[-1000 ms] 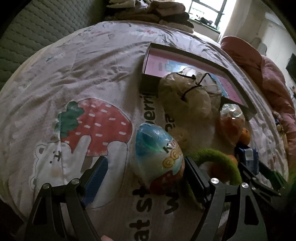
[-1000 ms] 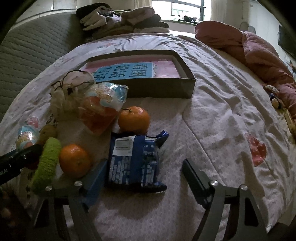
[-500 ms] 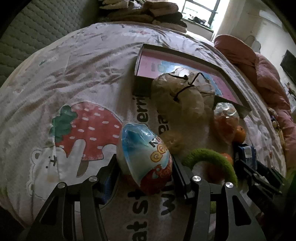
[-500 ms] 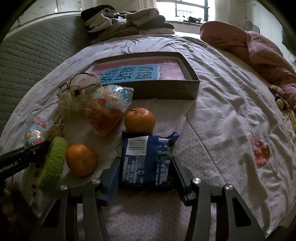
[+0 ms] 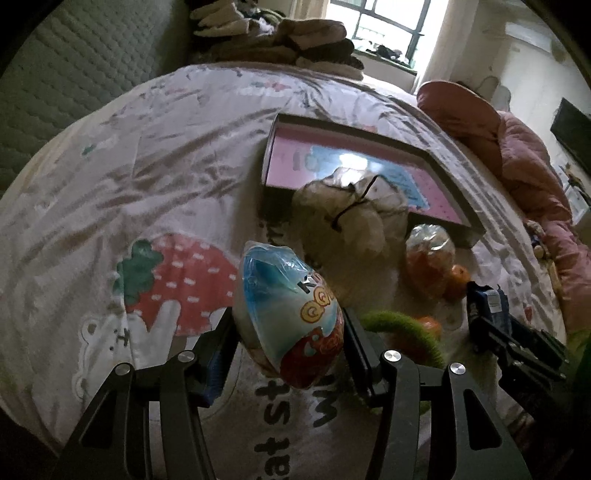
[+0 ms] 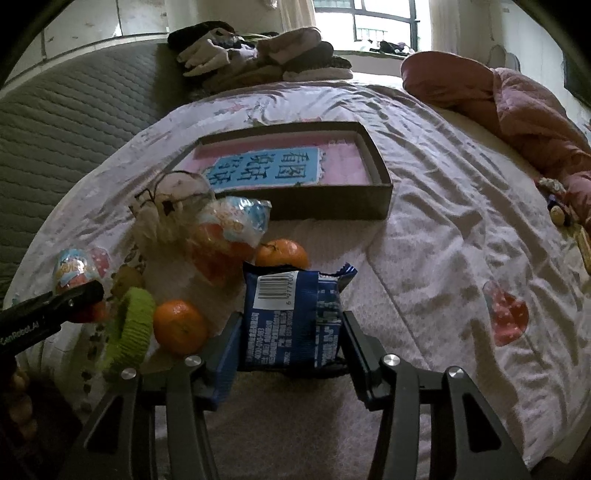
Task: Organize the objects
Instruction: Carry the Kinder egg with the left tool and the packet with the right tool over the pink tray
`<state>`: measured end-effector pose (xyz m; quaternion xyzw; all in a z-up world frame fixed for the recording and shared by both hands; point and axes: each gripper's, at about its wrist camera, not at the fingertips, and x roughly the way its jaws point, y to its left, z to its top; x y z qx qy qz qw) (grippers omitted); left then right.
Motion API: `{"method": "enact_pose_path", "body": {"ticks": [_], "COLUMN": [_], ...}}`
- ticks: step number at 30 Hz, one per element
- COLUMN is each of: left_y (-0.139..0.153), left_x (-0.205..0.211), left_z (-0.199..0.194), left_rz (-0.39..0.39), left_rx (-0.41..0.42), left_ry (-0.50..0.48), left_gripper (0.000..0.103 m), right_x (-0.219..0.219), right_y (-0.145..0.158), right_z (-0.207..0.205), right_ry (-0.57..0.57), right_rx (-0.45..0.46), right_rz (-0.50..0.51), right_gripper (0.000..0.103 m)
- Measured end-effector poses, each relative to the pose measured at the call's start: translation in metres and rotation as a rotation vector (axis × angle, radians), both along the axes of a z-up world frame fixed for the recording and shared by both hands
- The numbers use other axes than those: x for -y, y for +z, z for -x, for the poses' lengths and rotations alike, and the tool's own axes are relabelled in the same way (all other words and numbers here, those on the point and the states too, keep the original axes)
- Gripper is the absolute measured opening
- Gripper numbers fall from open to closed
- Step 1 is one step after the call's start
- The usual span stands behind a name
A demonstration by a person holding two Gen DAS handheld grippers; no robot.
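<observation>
bedspread [image 6: 436, 229] under everything i see, pale, creased, printed with a strawberry [image 5: 184, 280] and dark lettering. grey quilted headboard [image 6: 74, 125] along the left. heap of folded clothes [image 6: 266, 55] at the far end below a bright window [image 6: 384, 18]. rumpled pink blanket [image 6: 517, 103] bunched on the right edge.

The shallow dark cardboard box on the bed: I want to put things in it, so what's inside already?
The shallow dark cardboard box holds only a pink sheet with a blue label; its near-left corner is hidden behind the clear plastic bag.
</observation>
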<state>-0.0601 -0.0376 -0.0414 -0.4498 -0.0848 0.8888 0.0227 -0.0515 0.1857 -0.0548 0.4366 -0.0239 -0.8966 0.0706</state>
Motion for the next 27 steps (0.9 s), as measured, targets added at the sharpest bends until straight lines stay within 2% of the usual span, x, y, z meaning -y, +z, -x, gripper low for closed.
{"method": "enact_pose_path", "body": {"ticks": [17,27], "left_y": [0.036,0.048], "left_x": [-0.024,-0.035], "left_z": [0.017,0.042], "left_rz": [0.016,0.025], "left_rx": [-0.071,-0.093], "left_ry": [-0.056,-0.079], "left_gripper": [0.056,0.056], "right_x": [-0.007,-0.008], "right_y": [0.044,0.055], "right_z": [0.018,0.046], "right_ry": [0.023,0.035], "right_rx": [-0.107,-0.14], "right_rz": [-0.017,-0.024], "right_gripper": [0.051,0.051]}}
